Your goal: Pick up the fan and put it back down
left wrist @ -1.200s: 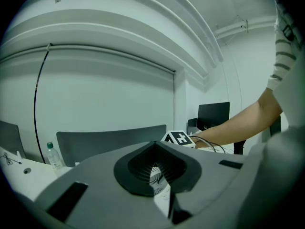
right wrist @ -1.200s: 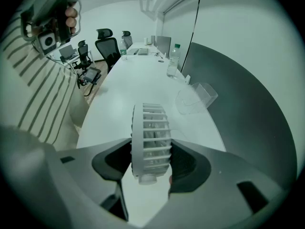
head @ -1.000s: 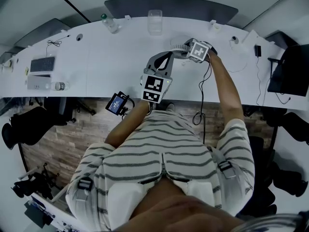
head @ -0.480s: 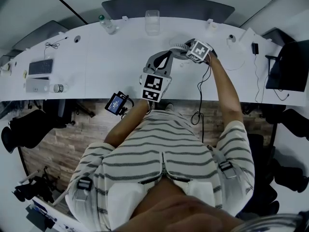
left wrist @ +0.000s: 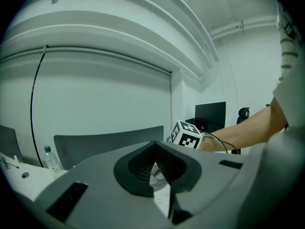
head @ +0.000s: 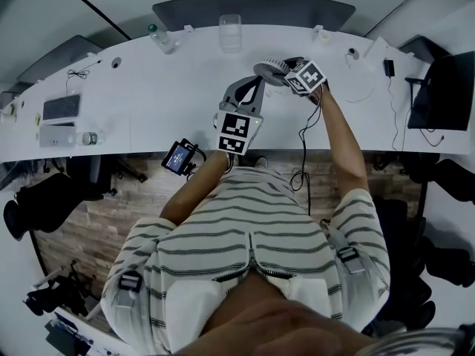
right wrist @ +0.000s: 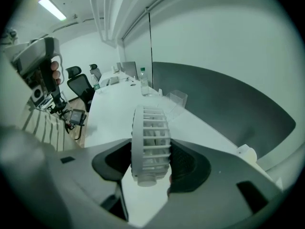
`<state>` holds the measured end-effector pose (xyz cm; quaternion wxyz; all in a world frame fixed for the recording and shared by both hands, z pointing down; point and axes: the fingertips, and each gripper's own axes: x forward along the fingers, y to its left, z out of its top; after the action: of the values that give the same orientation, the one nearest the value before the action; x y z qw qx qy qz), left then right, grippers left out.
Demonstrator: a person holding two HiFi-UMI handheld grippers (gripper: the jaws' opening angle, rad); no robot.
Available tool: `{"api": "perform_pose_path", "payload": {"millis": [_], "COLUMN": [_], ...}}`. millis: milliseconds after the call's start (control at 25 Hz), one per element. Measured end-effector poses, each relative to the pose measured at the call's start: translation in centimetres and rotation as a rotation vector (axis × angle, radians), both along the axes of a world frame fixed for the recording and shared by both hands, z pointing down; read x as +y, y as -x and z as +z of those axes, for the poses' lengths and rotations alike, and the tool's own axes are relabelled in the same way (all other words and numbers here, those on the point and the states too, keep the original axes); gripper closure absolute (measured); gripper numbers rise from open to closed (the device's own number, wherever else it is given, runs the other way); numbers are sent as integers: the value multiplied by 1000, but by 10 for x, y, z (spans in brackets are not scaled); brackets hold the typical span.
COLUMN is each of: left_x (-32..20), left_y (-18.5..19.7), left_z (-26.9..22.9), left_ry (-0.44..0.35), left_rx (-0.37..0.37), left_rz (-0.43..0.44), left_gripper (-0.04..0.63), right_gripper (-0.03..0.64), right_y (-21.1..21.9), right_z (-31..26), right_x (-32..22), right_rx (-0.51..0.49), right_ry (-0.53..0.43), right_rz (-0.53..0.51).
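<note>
over the far right stretch of the long white desk, that's where the action is. the person in the striped shirt leans in from the near side, right arm reaching far and left arm tucked nearer.

the right gripper has the fan. its two dark pads press in from either side of the white ribbed grille, and the fan sits edge-on between them with its round foot pointing down. the desk top shows pale and far behind it in the right gripper view, so the fan looks carried clear of the surface, though no view settles for certain that the foot is off.

the left gripper sits just near and left of the fan and plays no part. its jaws are drawn together at the tips with only a thin sliver between them, and nothing is pinched there. the fan's spokes merely show through that sliver from beyond.

further left along the far edge stand a clear container and a small bottle, both well apart from the fan.

by the look of it, the pick-up half is done or all but done. what is left is the second half: lower the fan onto bare desk, foot first, then spread the right jaws and back away.
</note>
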<state>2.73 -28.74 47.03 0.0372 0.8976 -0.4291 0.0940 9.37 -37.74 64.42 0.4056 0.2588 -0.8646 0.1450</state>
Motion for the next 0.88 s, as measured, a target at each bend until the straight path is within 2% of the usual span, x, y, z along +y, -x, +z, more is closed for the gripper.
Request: {"api": "perform_pose_path", "payload": {"millis": [280,640,880], "left_x": [5,7,9], "left_y": [1,2,4], "left_z": [-1,-2,-4], "left_ry": [-3,-5,-8], "left_rx": [4,8,14], "left_rz": [9,11,7], "left_gripper": [588,588,588], "right_gripper": [387,388,388], "right_y": [7,12,15], "right_z": [-19,-52,-79], "right_x": [4,9,13], "right_rx": [-124,-230,-351], "right_ry": [-37,-111,-146], "right_rz": [143,306,419]}}
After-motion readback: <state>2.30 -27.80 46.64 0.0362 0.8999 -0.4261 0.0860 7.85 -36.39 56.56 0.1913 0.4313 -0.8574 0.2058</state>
